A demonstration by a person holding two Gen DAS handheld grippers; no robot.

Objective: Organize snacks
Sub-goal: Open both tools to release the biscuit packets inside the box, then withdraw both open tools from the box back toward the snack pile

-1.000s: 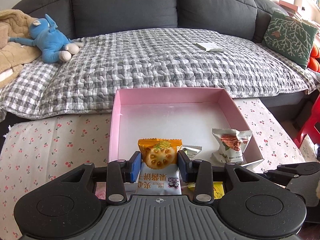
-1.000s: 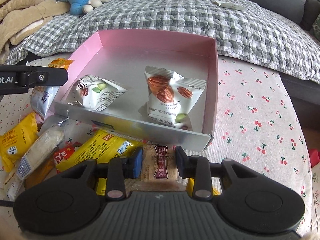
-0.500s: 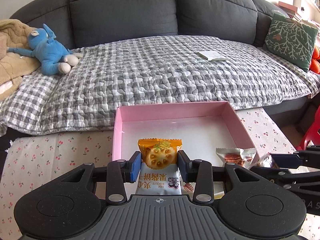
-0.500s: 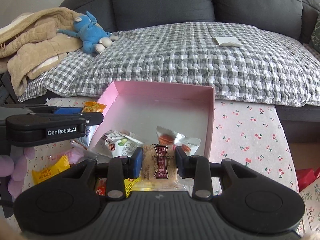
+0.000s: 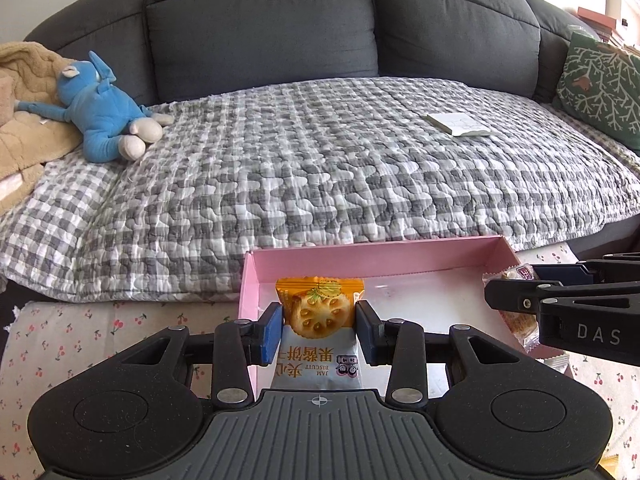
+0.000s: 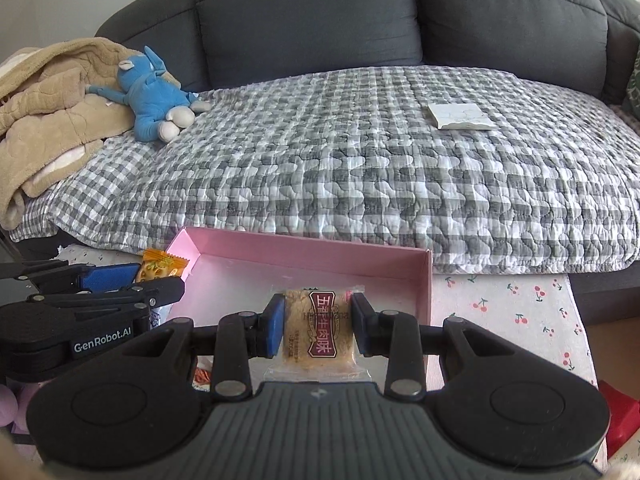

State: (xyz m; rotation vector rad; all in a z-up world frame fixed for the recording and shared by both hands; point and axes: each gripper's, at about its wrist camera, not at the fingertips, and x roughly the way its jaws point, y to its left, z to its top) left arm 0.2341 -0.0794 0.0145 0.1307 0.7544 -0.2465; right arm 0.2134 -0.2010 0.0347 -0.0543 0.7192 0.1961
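Pink cardboard walls of the snack box point(image 5: 372, 258) sit just ahead of both tools, on the cherry-print tabletop point(image 6: 520, 304) in front of the sofa. We see our left tool point(image 5: 318, 326) clamped narrow on a jam biscuit packet point(image 5: 320, 320), and our right tool point(image 6: 318, 324) clamped narrow on a beef-flavour pastry packet point(image 6: 320, 332); both packets hang over the near part of the box.

What worries us is crowding. In the left wrist view the right tool's fingers point(image 5: 560, 304) reach in close from the right, and in the right wrist view the left tool point(image 6: 100, 292) sits just beside the box's left wall. If we lower both together, we judge the tools could knock each other or catch a wall and shove the light box. Letting go too high could also bounce a slippery packet over the low rim.
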